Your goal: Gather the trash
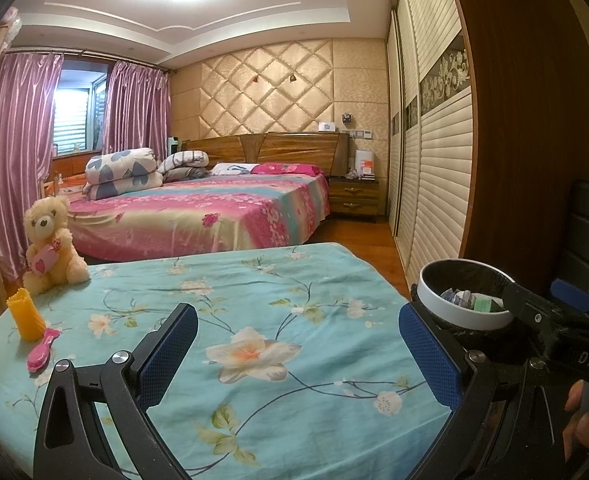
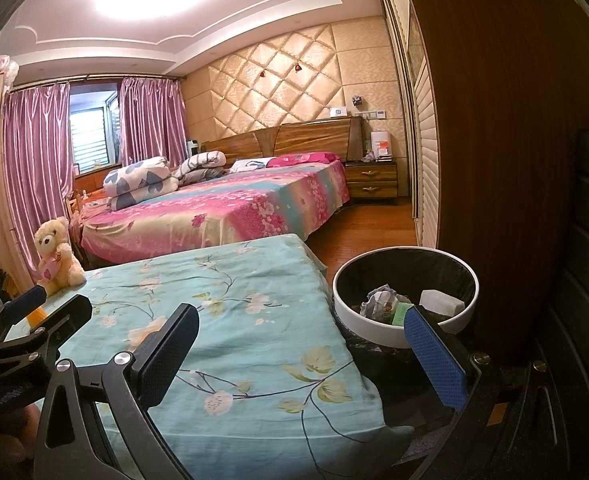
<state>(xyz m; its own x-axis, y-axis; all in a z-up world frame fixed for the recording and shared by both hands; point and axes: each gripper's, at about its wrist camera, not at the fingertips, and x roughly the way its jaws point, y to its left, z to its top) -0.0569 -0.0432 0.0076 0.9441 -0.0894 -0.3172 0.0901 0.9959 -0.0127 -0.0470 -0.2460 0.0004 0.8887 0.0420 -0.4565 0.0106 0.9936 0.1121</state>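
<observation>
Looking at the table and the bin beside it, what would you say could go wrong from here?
1. The trash bin stands off the table's right edge, close beside the right claw; a careless swing could knock it over and spill the crumpled paper inside.
2. What remains on the floral tablecloth, the teddy bear, yellow cup and pink brush, looks like belongings, so the open left claw might bin something by mistake.

The desk [image 1: 294,280] is covered with a turquoise flowered cloth. At its far left corner sits a teddy bear [image 1: 52,246], with an orange cup [image 1: 25,314] and a pink hairbrush [image 1: 42,350] nearer.
</observation>
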